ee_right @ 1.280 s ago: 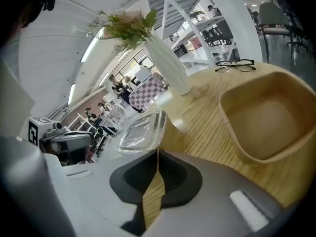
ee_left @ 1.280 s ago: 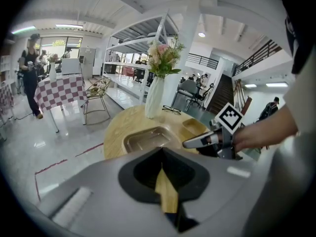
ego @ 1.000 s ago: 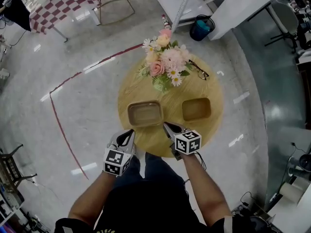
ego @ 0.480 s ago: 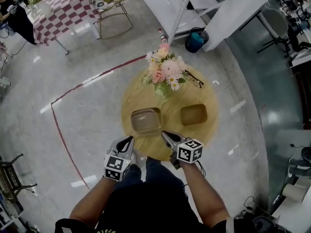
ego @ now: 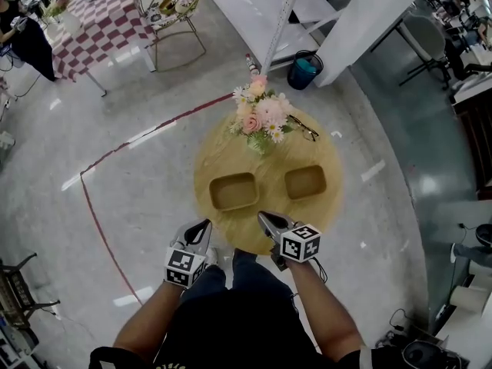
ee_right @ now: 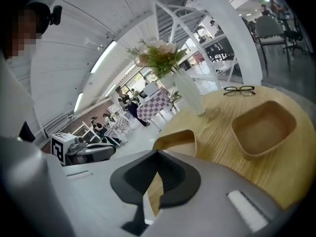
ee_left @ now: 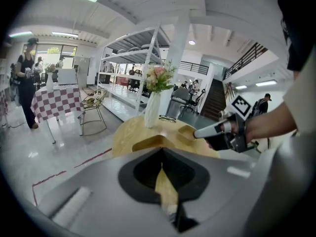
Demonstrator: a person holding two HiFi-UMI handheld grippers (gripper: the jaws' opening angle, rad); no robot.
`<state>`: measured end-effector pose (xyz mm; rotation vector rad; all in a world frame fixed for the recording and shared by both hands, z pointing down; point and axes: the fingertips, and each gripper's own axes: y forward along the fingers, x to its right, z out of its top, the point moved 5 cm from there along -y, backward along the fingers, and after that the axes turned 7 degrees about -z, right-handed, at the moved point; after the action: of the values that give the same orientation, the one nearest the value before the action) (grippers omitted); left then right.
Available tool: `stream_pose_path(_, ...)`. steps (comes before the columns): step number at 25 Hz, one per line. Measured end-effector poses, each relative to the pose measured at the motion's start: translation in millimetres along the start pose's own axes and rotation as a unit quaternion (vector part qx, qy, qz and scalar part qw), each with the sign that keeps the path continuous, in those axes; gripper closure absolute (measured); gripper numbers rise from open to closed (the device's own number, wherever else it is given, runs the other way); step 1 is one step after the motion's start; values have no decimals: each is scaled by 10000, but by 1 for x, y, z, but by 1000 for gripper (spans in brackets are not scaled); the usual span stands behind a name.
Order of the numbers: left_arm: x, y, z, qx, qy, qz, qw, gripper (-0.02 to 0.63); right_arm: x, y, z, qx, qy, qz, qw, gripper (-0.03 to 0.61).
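Both have drawn back from the flower vase (ego: pixel 257 121): the left hand-held gripper (ego: pixel 204 225) and right hand-held gripper (ego: pixel 262 216) hover short of it, jaws pressed together, empty. Between them and the vase, 2 trays lie on the desk (ego: pixel 267 169): left tray (ego: pixel 234 191) and right tray (ego: pixel 305 181).

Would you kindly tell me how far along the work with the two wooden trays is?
Done: nothing visible; left tray and right tray lie empty on the table. In hand: nothing; left gripper and right gripper shut, short of them. Left: apparently all handling.
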<state>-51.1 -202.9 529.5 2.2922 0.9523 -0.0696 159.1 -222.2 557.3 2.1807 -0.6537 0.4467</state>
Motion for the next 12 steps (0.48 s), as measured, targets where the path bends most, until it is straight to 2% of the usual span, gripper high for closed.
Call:
stream_pose_path(2,-12,5,-17,-68,-74,108,9999,611,0,6,-11,-125,37,-3,9999,578)
stream_pose_path(4,-28,-3,-26,-57,-175,404,9990,611,-6,8,-19,-157,89,53,9998,578)
stream_pose_path(8,-62,-39,-26,162,-313,918,9951,611,-20,5,-26,-226,-41,184,9996,578)
stream_pose_path(12,-90,-76,-35,207,-370,1206,9918,611,-39,11,-30,-281,-204,186,9992,578)
